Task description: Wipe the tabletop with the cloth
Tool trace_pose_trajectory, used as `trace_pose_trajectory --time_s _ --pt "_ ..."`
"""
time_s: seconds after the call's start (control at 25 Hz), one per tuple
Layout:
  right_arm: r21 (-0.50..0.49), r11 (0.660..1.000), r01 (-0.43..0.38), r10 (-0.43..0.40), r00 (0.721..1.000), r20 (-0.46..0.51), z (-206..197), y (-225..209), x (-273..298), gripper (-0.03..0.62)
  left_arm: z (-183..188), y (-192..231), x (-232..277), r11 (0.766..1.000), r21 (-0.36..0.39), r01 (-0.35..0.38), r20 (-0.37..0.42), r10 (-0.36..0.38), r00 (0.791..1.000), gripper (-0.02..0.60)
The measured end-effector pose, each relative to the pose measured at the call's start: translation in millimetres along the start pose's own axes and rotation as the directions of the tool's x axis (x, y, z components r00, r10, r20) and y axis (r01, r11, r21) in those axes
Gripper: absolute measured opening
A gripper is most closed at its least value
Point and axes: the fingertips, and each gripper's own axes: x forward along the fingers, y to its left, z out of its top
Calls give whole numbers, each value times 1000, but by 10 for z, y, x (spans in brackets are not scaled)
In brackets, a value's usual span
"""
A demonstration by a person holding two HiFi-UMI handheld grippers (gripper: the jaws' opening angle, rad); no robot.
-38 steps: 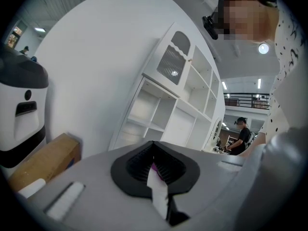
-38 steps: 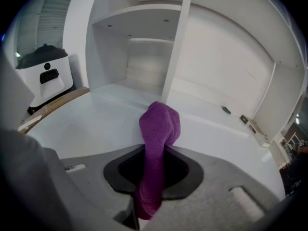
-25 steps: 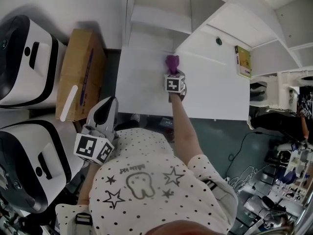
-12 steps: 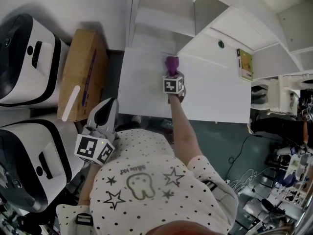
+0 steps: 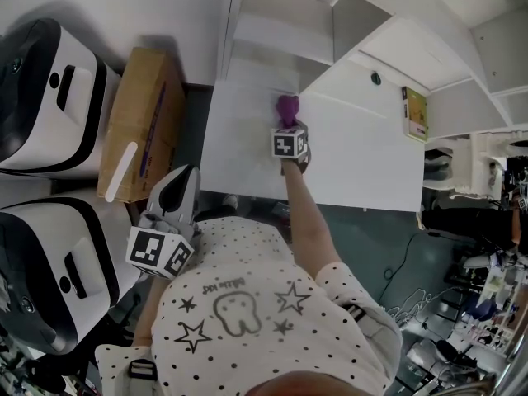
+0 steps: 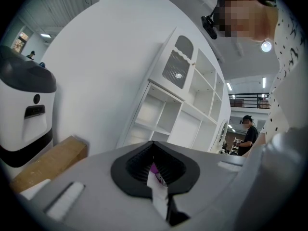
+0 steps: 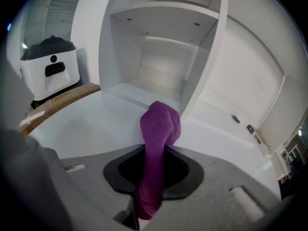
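1. Purple fleecy cloth [image 5: 288, 106] is pressing on the far strip of the flat white tabletop [image 5: 363, 163], just beside the foot of the white open-shelved cabinet [image 5: 272, 23].
2. Right gripper [image 5: 288, 124] is clenching the cloth. Over the last second it is creeping only slightly leftward, so most of the tabletop is probably still waiting.
3. Left gripper [image 5: 177, 190] is idling by the person's torso, jaws pressed together on nothing.
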Motion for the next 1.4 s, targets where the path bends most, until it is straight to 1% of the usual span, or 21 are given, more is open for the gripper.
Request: trace_pose_trajectory --time_s 0.52,0.72,0.92,1.2,1.4 --pt "-24 1000 -19 20 1000 12 136 269 23 64 37 46 -91 1000 -6 -29 -2 29 1000 -5" --pt "-38 999 -30 30 999 16 171 381 17 64 -11 106 -157 999 -4 -36 19 36 999 -5" --pt "-49 998 -45 45 999 12 199 492 62 64 34 116 -185 998 -10 -56 9 56 998 -5" --pt "-58 997 -56 58 998 24 299 631 48 64 58 178 -247 997 -16 -74 21 74 997 -5" --pt "-78 995 -55 56 998 10 307 705 87 64 65 220 -284 995 -25 -96 26 96 995 -5"
